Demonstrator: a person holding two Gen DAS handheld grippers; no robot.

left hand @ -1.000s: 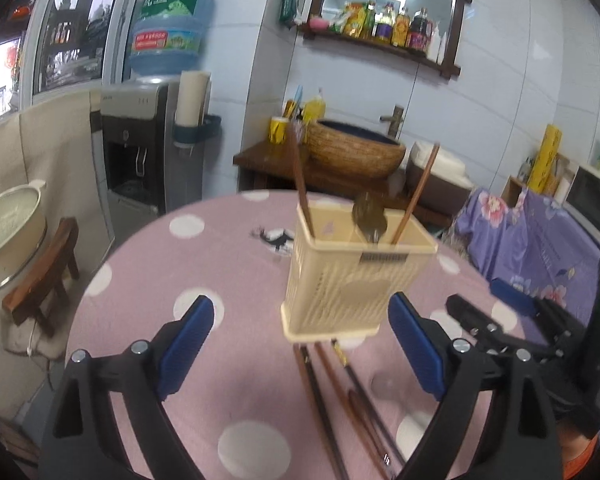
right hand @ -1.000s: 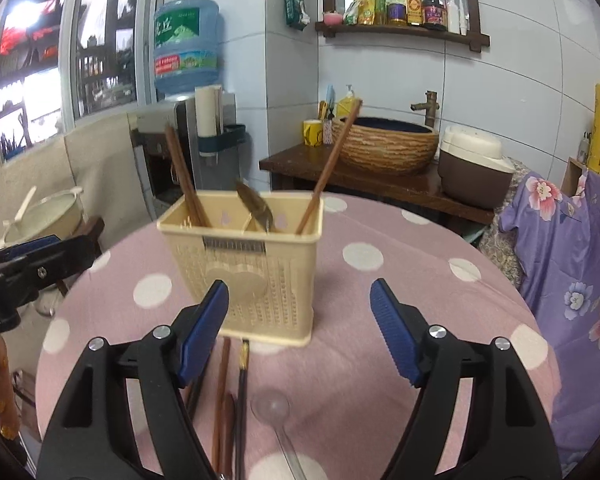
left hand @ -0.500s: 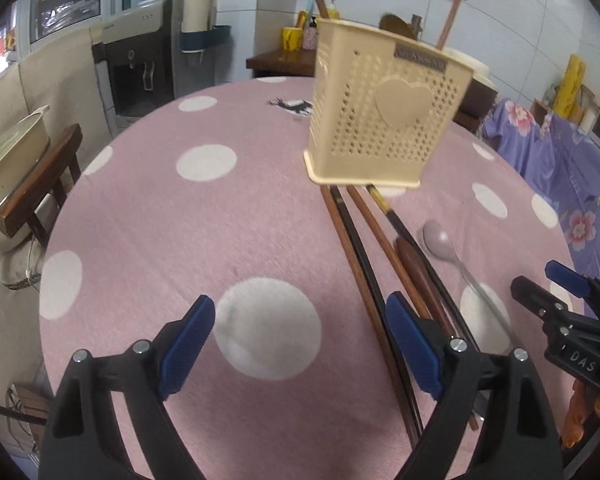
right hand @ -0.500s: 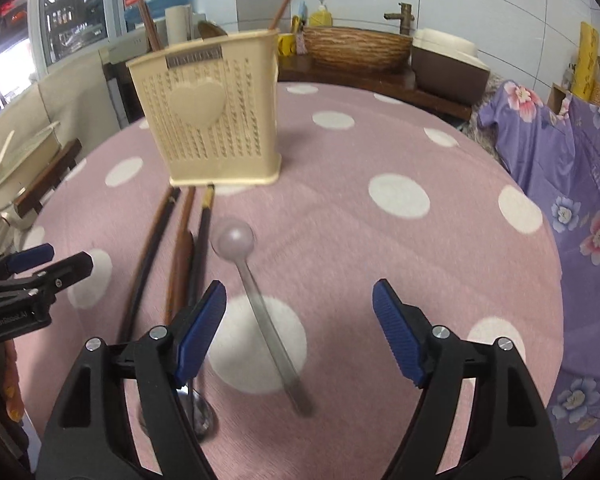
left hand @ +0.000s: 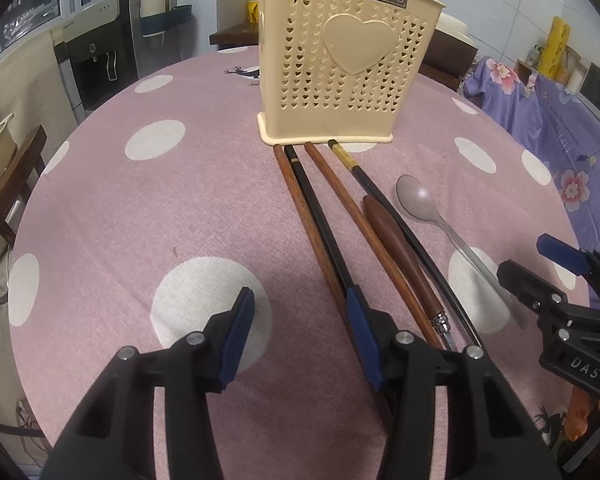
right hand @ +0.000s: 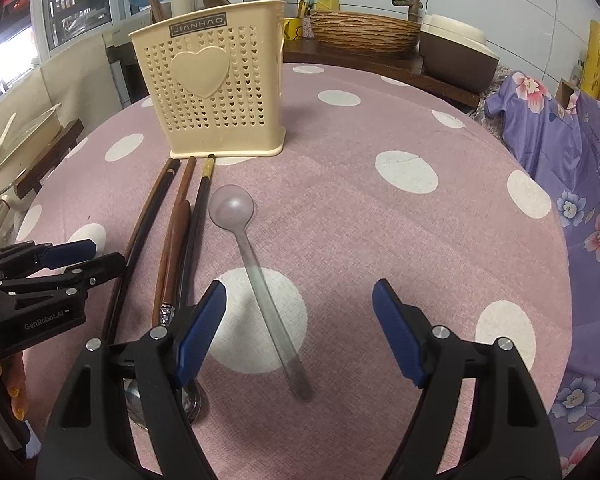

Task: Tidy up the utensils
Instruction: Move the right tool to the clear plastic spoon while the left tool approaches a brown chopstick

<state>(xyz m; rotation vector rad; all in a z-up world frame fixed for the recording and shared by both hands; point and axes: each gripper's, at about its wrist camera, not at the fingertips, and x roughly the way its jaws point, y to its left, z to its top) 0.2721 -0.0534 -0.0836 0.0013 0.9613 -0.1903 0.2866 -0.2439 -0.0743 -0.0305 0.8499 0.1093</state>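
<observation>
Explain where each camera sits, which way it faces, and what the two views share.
Left wrist: on the left claw, angled down at the chopsticks; its jaws are closing with nothing between them.
Right wrist: on the right claw, angled down, open above the clear spoon; fingertips show lower left.
Shared: utensil holder, spoon, each other's claw.

Holder (left hand: 350,60): top rim cut by the left-wrist view's upper edge; the utensils standing in it show only as stubs above the rim, kind not readable.

Chopsticks (left hand: 320,216), laid in front of the holder: near ends hidden under the left gripper (left hand: 300,336), whose jaws are closing; whether a pad touches them cannot be told.

Wooden-handled utensil (right hand: 172,256), beside the chopsticks: its metal head largely covered by the right gripper (right hand: 296,328).

Clear spoon (right hand: 260,276), in front of the holder: handle tip blurred.
</observation>
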